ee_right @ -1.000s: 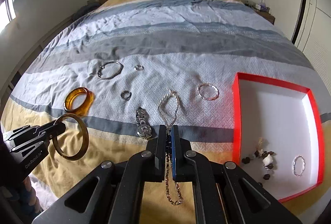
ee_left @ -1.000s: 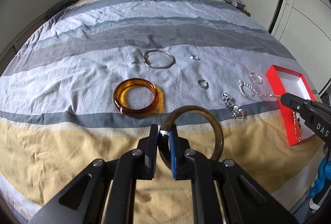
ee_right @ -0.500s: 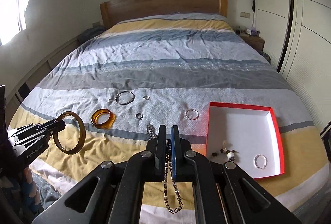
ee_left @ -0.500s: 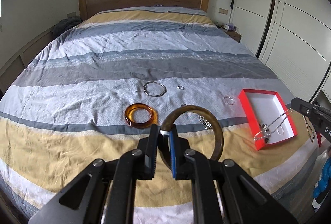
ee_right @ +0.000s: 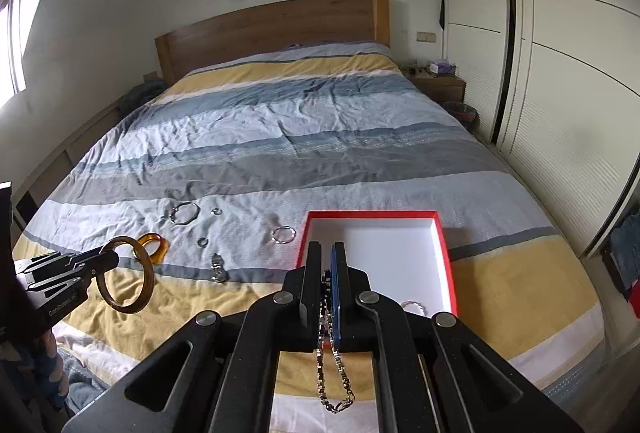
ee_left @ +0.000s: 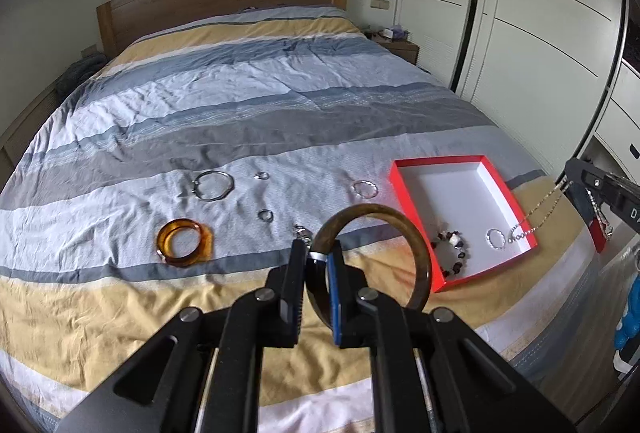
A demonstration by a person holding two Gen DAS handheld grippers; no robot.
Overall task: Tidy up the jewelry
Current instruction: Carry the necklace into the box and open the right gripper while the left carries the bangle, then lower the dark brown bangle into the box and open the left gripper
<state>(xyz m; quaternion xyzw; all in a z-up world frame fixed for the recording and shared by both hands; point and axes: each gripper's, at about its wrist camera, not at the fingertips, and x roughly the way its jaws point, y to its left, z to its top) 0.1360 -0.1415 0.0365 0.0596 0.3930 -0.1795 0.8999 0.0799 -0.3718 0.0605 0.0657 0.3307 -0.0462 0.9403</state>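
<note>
My left gripper (ee_left: 317,257) is shut on a dark brown bangle (ee_left: 414,241) and holds it in the air over the bed's near edge; it also shows in the right wrist view (ee_right: 132,275). My right gripper (ee_right: 327,253) is shut on a silver chain (ee_right: 334,373) that hangs below its jaws; the chain also shows in the left wrist view (ee_left: 538,211), over the near right corner of the red box (ee_left: 412,201). The box holds a beaded bracelet (ee_left: 452,251) and a small silver bracelet (ee_left: 496,237).
On the striped bedspread lie an amber bangle (ee_left: 182,242), a silver bangle (ee_left: 212,185), two small rings (ee_left: 265,215), a thin bracelet (ee_left: 364,189) and a watch (ee_right: 218,269). Wardrobe doors (ee_left: 540,53) stand to the right and a wooden headboard (ee_left: 216,1) at the back.
Both grippers have risen and pulled back from the bed with their loads. The chain was lifted off the bedspread and now hangs near the red box.
</note>
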